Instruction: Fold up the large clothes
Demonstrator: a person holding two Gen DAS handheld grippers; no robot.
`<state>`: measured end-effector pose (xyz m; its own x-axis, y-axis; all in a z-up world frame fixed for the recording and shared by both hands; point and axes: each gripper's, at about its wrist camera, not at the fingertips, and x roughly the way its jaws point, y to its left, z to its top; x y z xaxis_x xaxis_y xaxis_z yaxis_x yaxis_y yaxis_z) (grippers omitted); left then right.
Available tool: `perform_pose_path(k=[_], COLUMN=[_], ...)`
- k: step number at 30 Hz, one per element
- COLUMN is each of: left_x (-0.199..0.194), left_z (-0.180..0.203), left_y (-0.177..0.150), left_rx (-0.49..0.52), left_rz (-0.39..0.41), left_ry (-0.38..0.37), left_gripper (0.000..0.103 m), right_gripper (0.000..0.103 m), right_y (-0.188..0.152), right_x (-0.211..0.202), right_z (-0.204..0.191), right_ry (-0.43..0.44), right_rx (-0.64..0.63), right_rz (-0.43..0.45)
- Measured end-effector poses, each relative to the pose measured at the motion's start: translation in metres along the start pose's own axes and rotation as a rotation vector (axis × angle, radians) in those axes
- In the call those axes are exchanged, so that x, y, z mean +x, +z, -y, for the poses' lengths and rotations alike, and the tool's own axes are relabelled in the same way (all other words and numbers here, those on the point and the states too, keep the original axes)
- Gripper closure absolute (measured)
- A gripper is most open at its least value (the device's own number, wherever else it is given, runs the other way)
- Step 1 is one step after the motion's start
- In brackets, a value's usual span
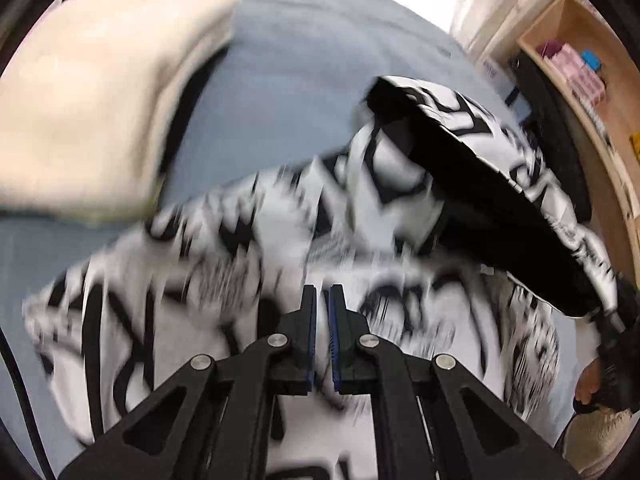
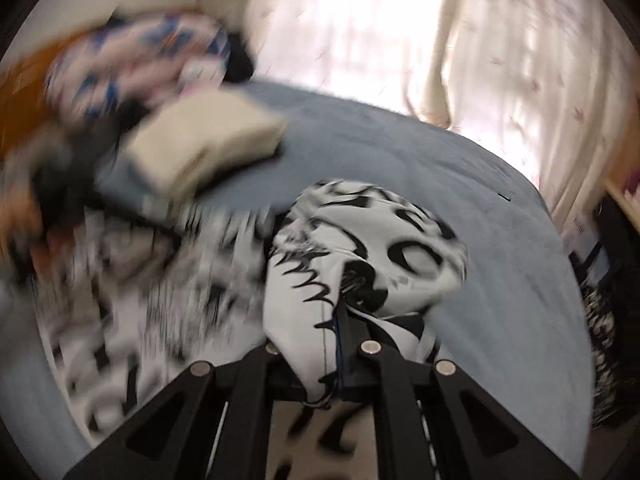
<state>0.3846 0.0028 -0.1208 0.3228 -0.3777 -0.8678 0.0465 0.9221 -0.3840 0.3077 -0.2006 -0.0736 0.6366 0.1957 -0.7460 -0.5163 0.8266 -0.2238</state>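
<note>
A large white garment with black graphic print [image 1: 240, 240] lies spread on the blue bed [image 1: 300, 60]. My left gripper [image 1: 322, 292] hovers over its middle with the jaws shut. The blur hides whether any cloth is pinched between them. My right gripper [image 2: 340, 314] is shut on a bunched edge of the same garment [image 2: 360, 248]. That fabric drapes over its fingers and covers the tips. In the left wrist view this lifted part shows its black lining [image 1: 480, 200] at the right.
A folded cream cloth [image 1: 100, 92] [image 2: 208, 144] rests on the bed [image 2: 500, 260] to the left. Behind it is a heap of coloured clothes [image 2: 140, 56]. Pale curtains [image 2: 520, 60] hang beyond the bed. A wooden shelf [image 1: 580, 72] stands at the right, and a hand [image 1: 591, 380] shows at that edge.
</note>
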Motion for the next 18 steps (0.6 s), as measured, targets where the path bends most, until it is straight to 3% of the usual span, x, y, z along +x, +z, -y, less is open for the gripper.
perform_pose_path(k=[4, 7, 9, 11, 12, 13, 14, 18], left_x=[-0.017, -0.035, -0.044, -0.049, -0.05, -0.047, -0.044, -0.03], left_z=[0.009, 0.023, 0.033, 0.038, 0.044, 0.052, 0.056, 0.066], left_y=[-0.016, -0.022, -0.022, -0.024, -0.023, -0.02, -0.02, -0.021], left_rx=[0.045, 0.098, 0.136, 0.163, 0.175, 0.18, 0.183, 0.199], left_rz=[-0.013, 0.004, 0.02, 0.03, 0.03, 0.027, 0.023, 0.007], left_ry=[0.004, 0.006, 0.001, -0.004, -0.007, -0.014, -0.024, -0.022], left_gripper=[0.1, 0.099, 0.098, 0.097, 0.097, 0.097, 0.097, 0.097], right_gripper=[0.093, 0.091, 0.088, 0.077, 0.064, 0.052, 0.049, 0.046], right_y=[-0.043, -0.052, -0.047, -0.043, -0.04, -0.038, -0.034, -0.025], right_x=[0.013, 0.008, -0.003, -0.013, -0.02, -0.021, -0.026, -0.016], right_z=[-0.04, -0.032, -0.006, 0.022, 0.041, 0.051, 0.069, 0.118], right_ry=[0.001, 0.041, 0.137, 0.24, 0.29, 0.299, 0.296, 0.225], right_rx=[-0.054, 0.04, 0.179, 0.303, 0.385, 0.419, 0.475, 0.614], right_rz=[-0.176, -0.19, -0.172, -0.155, -0.137, -0.128, -0.104, -0.091])
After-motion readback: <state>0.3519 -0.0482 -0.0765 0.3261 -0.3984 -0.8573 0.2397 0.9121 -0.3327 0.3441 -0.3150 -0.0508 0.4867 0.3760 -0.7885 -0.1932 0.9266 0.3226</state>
